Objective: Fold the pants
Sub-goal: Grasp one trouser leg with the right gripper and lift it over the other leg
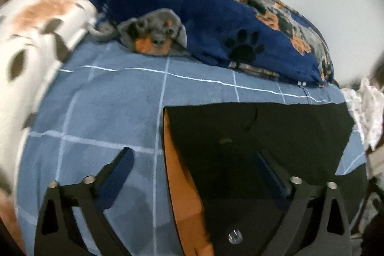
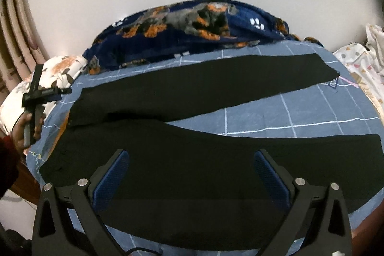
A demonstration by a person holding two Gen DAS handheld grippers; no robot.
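**Black pants lie spread on the checked bed, both tongs held apart above them**

Black pants (image 2: 182, 97) lie flat on the blue checked bedsheet (image 2: 276, 116), and in your right wrist view the two legs run off to the right in a V, with bare sheet between them. The waist end lies at the left of that view.

Your right tongs (image 2: 192, 167) stand wide apart over the nearer leg; nothing is clamped between the blue pads (image 2: 112, 179), and you cannot tell from this view whether they touch the cloth.

Your left tongs (image 1: 194, 172) are also apart. They straddle the straight left edge of the pants (image 1: 264, 136), where an orange strip (image 1: 182, 184) shows beside the black cloth. The left finger (image 1: 115, 174) is over the bare sheet and the other is over the black cloth. Neither pad presses on anything.

Behind the pants a navy blanket (image 1: 211, 23) with dog and paw prints is heaped across the bed. A white floral pillow (image 1: 36, 35) sits at the left.
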